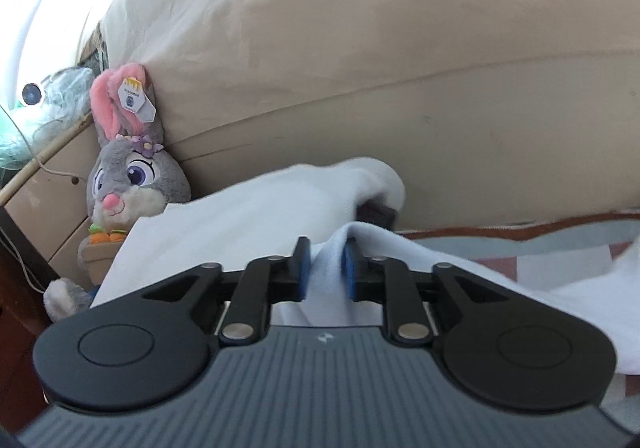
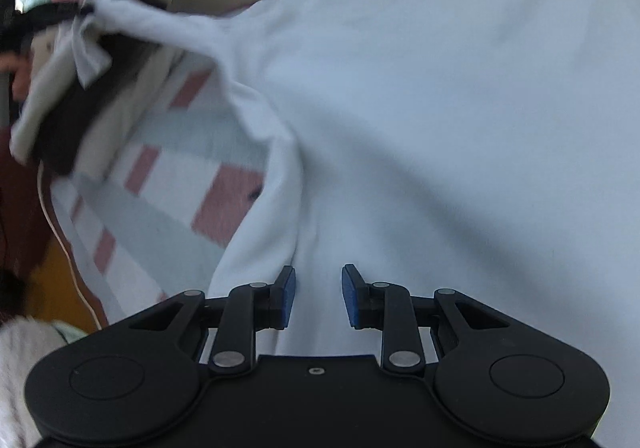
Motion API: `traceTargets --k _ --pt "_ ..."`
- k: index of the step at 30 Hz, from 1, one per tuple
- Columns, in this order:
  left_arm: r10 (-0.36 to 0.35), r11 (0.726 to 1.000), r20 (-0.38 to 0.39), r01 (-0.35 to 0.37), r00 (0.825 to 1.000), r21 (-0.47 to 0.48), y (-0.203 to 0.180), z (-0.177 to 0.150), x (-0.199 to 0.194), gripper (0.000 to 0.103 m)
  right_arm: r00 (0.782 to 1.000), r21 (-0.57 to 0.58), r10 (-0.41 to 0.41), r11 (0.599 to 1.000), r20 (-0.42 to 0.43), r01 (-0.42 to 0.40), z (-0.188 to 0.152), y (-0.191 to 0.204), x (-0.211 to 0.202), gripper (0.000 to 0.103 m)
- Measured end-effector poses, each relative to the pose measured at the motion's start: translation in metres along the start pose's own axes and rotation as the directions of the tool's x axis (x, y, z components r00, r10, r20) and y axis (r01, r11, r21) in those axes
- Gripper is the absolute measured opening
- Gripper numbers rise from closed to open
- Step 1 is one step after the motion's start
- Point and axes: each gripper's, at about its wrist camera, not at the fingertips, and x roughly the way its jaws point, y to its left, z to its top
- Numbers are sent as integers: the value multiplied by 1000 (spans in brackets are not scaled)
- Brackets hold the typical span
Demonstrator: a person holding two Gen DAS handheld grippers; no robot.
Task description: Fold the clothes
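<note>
Looks early in the fold: no crisp crease or stacked layer anywhere, white garment (image 2: 440, 128) rumpled and spread wide, one edge drawn up off the bed. Leaves, by this reading, most of the work: laying the raised part over, squaring the sides, flattening.

Nearest in the left wrist view: left gripper (image 1: 326, 268), blue pads closed in on a ridge of the garment, cloth running between them and off to the right. Confirmed from the right wrist view, far upper left, where the pinched corner hangs stretched from that gripper, well clear of the checked bedspread (image 2: 160, 184).

Nearest in the right wrist view: right gripper (image 2: 318, 296), jaws standing apart, nothing pinched; only the garment's surface beneath and ahead, its folded left edge just beside the left pad. Seems poised for a hold on that edge, not yet taken.

Farther out: garment's bulk filling the middle and right, lying on the bedspread. Beyond that, beige headboard (image 1: 360, 48) across the back, plush rabbit (image 1: 132, 176) propped against it at the left, touching the garment's far edge or just behind it; cannot tell which.
</note>
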Motion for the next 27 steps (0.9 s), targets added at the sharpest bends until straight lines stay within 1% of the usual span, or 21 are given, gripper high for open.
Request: traceTargets --k 2,3,4,5,7,8,9,11,12,13,14,15,16,17,18,19,21,23,25,26,27 --pt "16 999 5 -15 1000 -33 -10 -14 -21 58 1000 -3 14 1000 -12 -14 -1 6 -8 31" --pt "15 998 14 -14 1000 -69 -13 -20 -34 62 999 3 32 999 -22 -32 -1 8 -12 31" --pt "-10 994 28 13 1000 -104 -14 -29 -47 67 998 9 53 999 -33 -53 -1 9 -17 32" --pt "-36 990 41 42 999 -137 -16 -38 -60 70 996 15 73 997 -43 -73 -1 11 -21 32" --pt "-109 976 36 114 993 -185 -20 -55 -76 71 991 26 113 993 -67 -111 -2 20 -25 38" --pt "-149 968 9 148 989 -204 -25 -66 -81 71 988 34 131 991 -85 -129 -4 27 -23 49" --pt "-190 957 -17 181 982 -224 -30 -78 -86 71 985 36 136 991 -104 -133 -8 33 -20 58" --pt "-277 932 -71 250 958 -261 -42 -101 -95 71 981 31 129 992 -142 -126 -14 45 -16 64" --pt "-340 917 -110 303 934 -260 -51 -111 -97 71 982 23 106 994 -154 -104 -18 50 -12 68" --pt "-398 899 -138 356 907 -254 -63 -118 -98 71 986 8 59 998 -157 -58 -21 55 -6 68" --pt "-455 878 -167 409 875 -250 -74 -125 -100 71 990 -20 11 1000 -138 -14 -22 57 -4 67" --pt "-506 855 -195 458 840 -244 -85 -132 -101 71 994 -55 -32 998 -107 26 -22 58 -4 54" --pt "-539 839 -218 496 814 -223 -98 -135 -103 71 995 -88 -74 994 -74 67 -23 59 -4 35" --pt "-554 832 -227 520 801 -195 -108 -137 -108 71 995 -80 -83 994 -55 78 -20 53 -6 5" --pt "-565 825 -233 540 792 -166 -118 -139 -112 71 996 -44 -72 997 -45 70 -15 44 -10 3" --pt "-566 824 -229 549 792 -138 -124 -139 -116 71 997 5 -72 997 -30 72 -11 33 -16 3" --pt "-575 816 -220 571 788 -88 -134 -140 -124 71 994 79 -112 990 -9 112 -6 12 -24 3" --pt "-622 779 -222 621 751 -84 -137 -140 -124 71 987 100 -160 982 -9 160 -6 -7 -30 3" --pt "-697 711 -246 694 674 -113 -142 -144 -127 71 983 134 -182 974 -8 181 -10 -23 -33 3" --pt "-733 672 -266 728 627 -137 -144 -145 -126 71 981 162 -192 968 -6 191 -13 -31 -34 6" --pt "-757 641 -287 753 587 -148 -149 -147 -126 71 981 190 -195 963 -5 192 -15 -39 -36 11"
